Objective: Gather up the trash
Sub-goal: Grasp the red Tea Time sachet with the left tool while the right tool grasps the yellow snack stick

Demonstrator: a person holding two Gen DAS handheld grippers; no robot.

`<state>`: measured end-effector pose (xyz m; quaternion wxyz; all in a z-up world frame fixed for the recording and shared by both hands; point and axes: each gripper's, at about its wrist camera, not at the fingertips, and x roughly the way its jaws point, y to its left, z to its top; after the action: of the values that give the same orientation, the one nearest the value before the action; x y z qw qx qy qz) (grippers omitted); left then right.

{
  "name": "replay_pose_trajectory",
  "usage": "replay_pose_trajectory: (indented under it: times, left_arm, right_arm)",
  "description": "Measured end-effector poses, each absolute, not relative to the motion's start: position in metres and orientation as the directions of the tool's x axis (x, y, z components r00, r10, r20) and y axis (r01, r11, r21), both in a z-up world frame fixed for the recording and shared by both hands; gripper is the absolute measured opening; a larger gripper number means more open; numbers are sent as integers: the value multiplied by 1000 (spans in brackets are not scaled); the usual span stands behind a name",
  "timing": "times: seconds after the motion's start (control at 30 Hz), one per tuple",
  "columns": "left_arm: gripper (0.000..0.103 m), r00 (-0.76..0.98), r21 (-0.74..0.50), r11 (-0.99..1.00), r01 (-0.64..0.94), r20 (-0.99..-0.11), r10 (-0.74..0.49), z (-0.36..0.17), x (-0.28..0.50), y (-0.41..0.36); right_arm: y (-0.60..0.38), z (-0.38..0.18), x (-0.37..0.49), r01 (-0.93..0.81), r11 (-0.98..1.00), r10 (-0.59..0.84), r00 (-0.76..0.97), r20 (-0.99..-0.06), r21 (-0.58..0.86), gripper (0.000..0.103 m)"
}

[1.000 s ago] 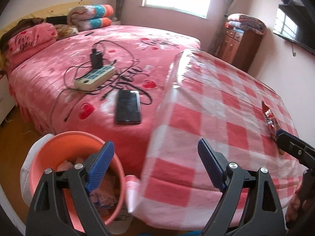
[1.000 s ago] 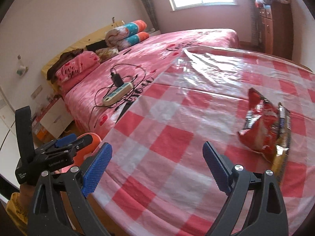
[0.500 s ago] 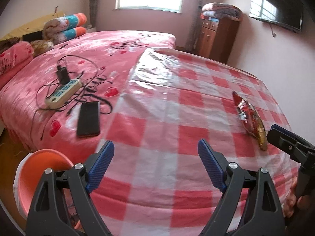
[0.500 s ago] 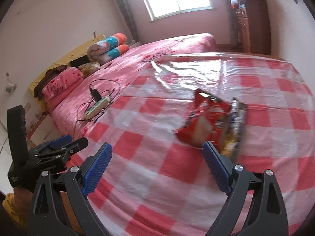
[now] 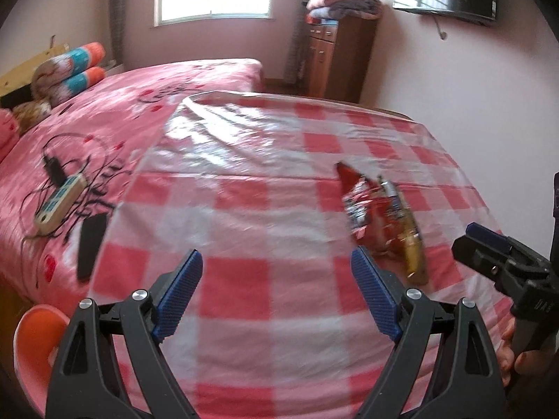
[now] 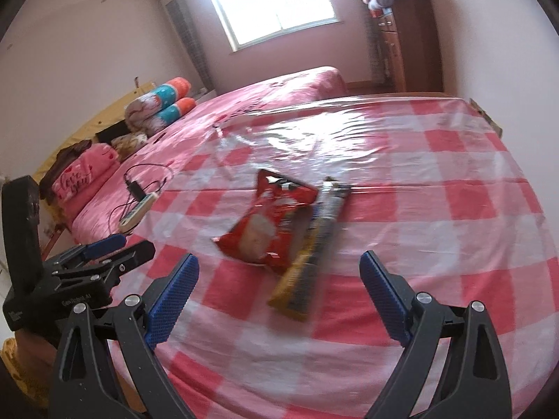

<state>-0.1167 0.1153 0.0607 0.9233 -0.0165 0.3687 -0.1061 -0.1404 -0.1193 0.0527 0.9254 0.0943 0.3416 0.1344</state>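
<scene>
1. Right gripper point(image 6: 279, 293) hangs above the near edge of the table point(image 6: 454, 209), jaws spread wide and nothing between them; I have it aimed straight at the trash so both pieces sit inside the gap ahead.
2. Red snack bag point(image 6: 269, 223) lies flat and crumpled on the checked plastic cloth, and a long yellow wrapper point(image 6: 311, 262) lies right against its right side, touching it. From this view the wrapper's near end is the closest thing to my fingertips.
3. Left gripper point(image 5: 276, 296) is also released, empty, held lower and to the left over the cloth; the trash sits just beyond its right pad point(image 5: 374, 296), so I judge it is standing by rather than reaching.
4. Orange bin point(image 5: 38, 342) shows at the lower left of the left view, below the table corner beside the bed point(image 5: 139, 111). That is where I expect the trash belongs, and it is well apart from the wrappers.
5. My worry: the cloth is slick and the wrappers thin, so a shallow pinch could slide them away.
</scene>
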Motion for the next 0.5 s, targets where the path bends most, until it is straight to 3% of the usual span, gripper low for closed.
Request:
replay_pose_trajectory:
  times: [0.23,0.5]
  left_arm:
    - [87,651,-101,951,292,-707,-275,55,-87,65]
    - [87,610,-34,941,338,-753,-247,39,-51,24]
  right_arm:
    - [-167,47,-139,-69,960,230,742,-629,270,92]
    - [-195,42,-128,-11,955,207,741,-638,297,92]
